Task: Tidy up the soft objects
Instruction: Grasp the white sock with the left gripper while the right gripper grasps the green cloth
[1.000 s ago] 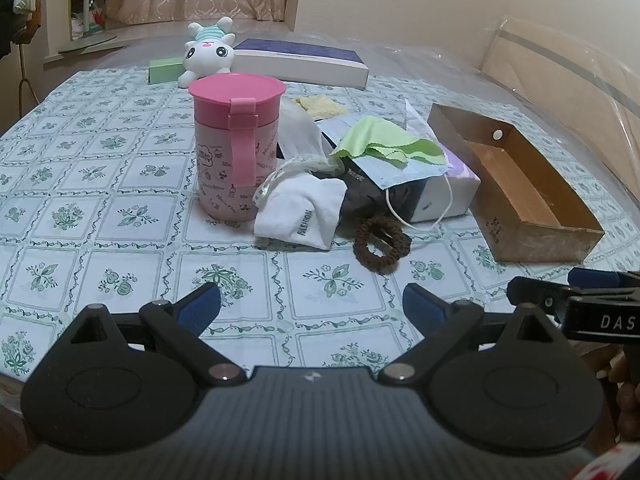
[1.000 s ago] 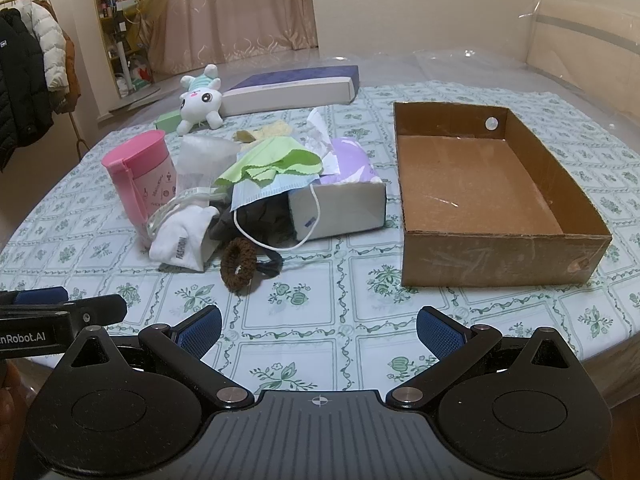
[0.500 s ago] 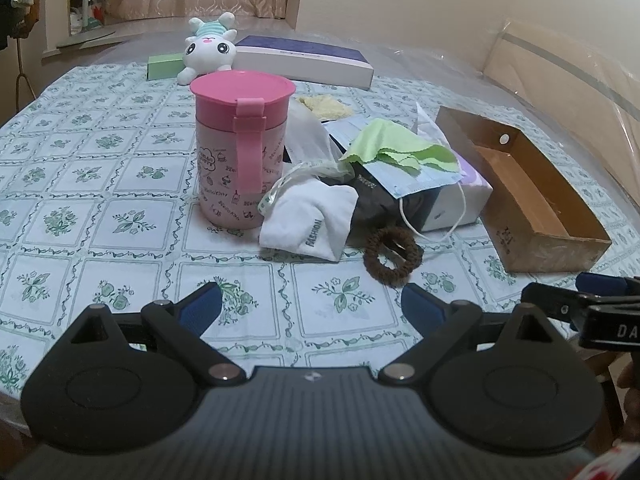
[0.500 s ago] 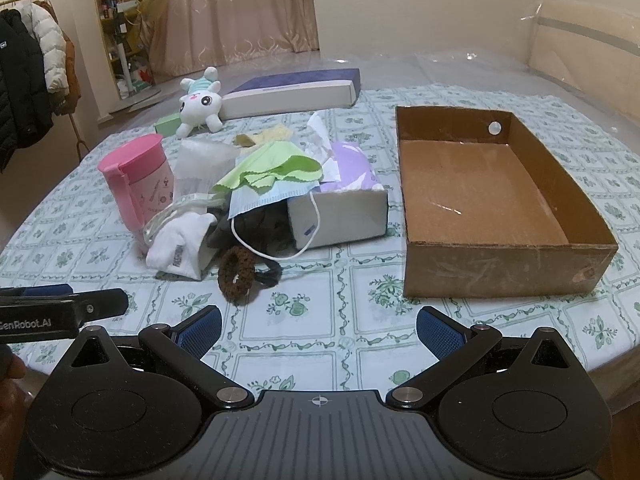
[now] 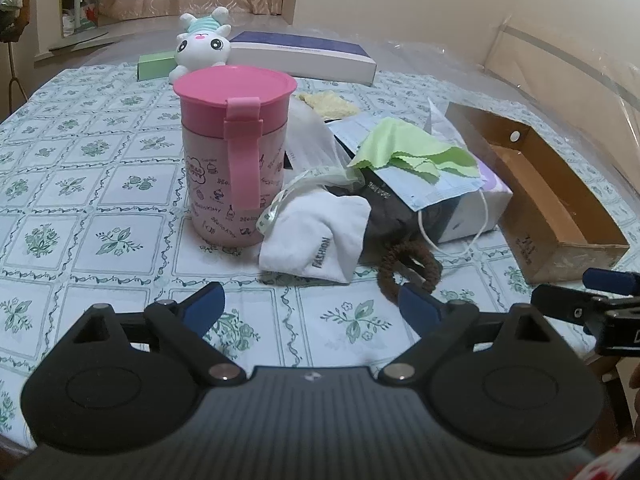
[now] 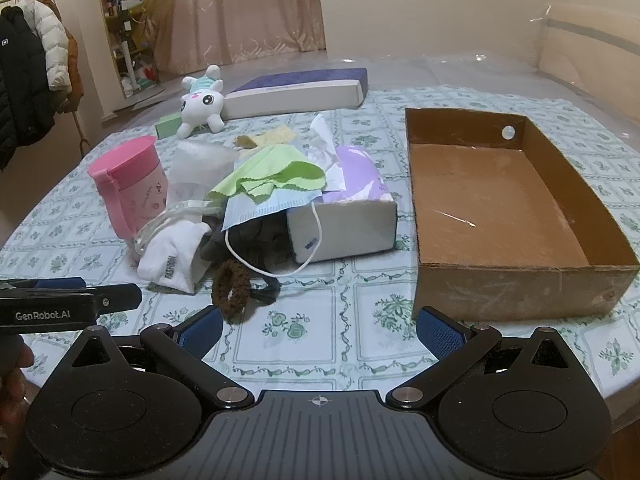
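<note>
Both grippers hang over the near edge of the bench (image 6: 360, 344), which has a green floral-check cloth on it. The left gripper (image 5: 312, 304) has its jaws spread wide with nothing between them, pointing at the pile in the middle. Same deal with the right gripper (image 6: 320, 330): jaws wide, holding nothing, aimed between the pile and the cardboard box (image 6: 520, 292).

The soft stuff is all heaped together mid-bench. A white sock (image 5: 320, 236) with "FASHION" printed on it lies at the front, touching the base of a pink lidded cup (image 5: 236, 160) that stands upright just left of it. A brown scrunchie (image 5: 408, 264) sits on the cloth just in front of the pile, very near the left gripper's right fingertip (image 5: 418, 306). Behind those, a blue face mask (image 6: 268, 204) is draped over a tissue box (image 6: 348, 220), with a light green cloth (image 6: 272, 176) lying on top of the mask and something dark bunched underneath. There's also a crumpled clear plastic bag (image 6: 200, 164) between the cup and the mask.

The cardboard box is open, upright and empty, sitting on the right side of the bench, just beside the tissue box but apart from it. Further back, a white plush bunny (image 6: 202, 100) lies next to a long flat navy-topped box (image 6: 296, 90) and a small green box (image 5: 156, 65).
</note>
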`<state>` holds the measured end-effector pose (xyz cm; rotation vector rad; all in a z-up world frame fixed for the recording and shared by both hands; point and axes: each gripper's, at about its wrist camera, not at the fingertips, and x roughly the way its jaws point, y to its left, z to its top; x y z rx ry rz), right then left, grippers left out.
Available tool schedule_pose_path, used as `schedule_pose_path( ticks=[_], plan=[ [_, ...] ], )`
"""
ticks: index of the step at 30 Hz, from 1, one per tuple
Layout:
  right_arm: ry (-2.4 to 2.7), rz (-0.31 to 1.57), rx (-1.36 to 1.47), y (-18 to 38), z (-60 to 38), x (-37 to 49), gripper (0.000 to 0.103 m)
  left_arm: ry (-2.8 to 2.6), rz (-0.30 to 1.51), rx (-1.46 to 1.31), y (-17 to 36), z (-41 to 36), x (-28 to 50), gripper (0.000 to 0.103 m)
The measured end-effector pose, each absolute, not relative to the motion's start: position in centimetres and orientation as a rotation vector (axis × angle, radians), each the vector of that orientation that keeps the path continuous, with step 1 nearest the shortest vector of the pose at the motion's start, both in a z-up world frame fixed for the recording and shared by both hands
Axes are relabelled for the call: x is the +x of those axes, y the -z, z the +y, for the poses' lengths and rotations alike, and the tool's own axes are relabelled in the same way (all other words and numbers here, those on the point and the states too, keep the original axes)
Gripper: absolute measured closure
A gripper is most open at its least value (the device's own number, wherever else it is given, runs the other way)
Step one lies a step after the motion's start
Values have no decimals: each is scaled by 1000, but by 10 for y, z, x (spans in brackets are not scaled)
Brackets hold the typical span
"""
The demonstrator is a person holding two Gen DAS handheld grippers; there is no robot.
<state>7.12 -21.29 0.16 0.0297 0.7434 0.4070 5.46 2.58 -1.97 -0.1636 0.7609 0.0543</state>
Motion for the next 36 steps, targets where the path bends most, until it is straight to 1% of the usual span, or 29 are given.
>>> schedule_pose_path(
  ticks=[12,15,17,19,21,23,25,26,28,30,32,33,34,36],
  plan=[
    [-446,711,6,-1,-201,96,2,-64,784,-178,39,36,88,21],
    [-462,702,-9,-1,-196,104,8,-61,790,-187,43,39,96,22],
    [-476,695,-19,-3,-193,110,10,-59,792,-195,46,40,101,26],
    [-489,683,-28,-5,-188,118,14,-55,797,-199,48,41,105,32],
    [-503,669,-40,-7,-183,126,16,-52,801,-206,51,43,108,34],
    [-517,653,-54,-9,-176,135,18,-51,803,-211,53,44,111,38],
    [-529,638,-69,-9,-169,145,21,-47,804,-217,55,46,113,49],
    [-535,632,-75,-9,-165,150,22,-49,805,-219,55,46,114,52],
    [-544,626,-91,-8,-157,161,26,-48,807,-222,57,48,116,61],
    [-555,622,-107,-5,-150,171,27,-45,810,-226,58,50,117,65],
    [-557,616,-125,-3,-142,180,28,-33,812,-232,59,51,118,75],
    [-558,613,-135,-1,-138,185,28,-21,816,-236,59,52,118,84],
    [-557,611,-147,0,-134,189,29,-14,819,-238,60,52,118,89],
    [-556,611,-179,4,-126,196,30,-5,817,-236,59,53,117,94]
  ],
)
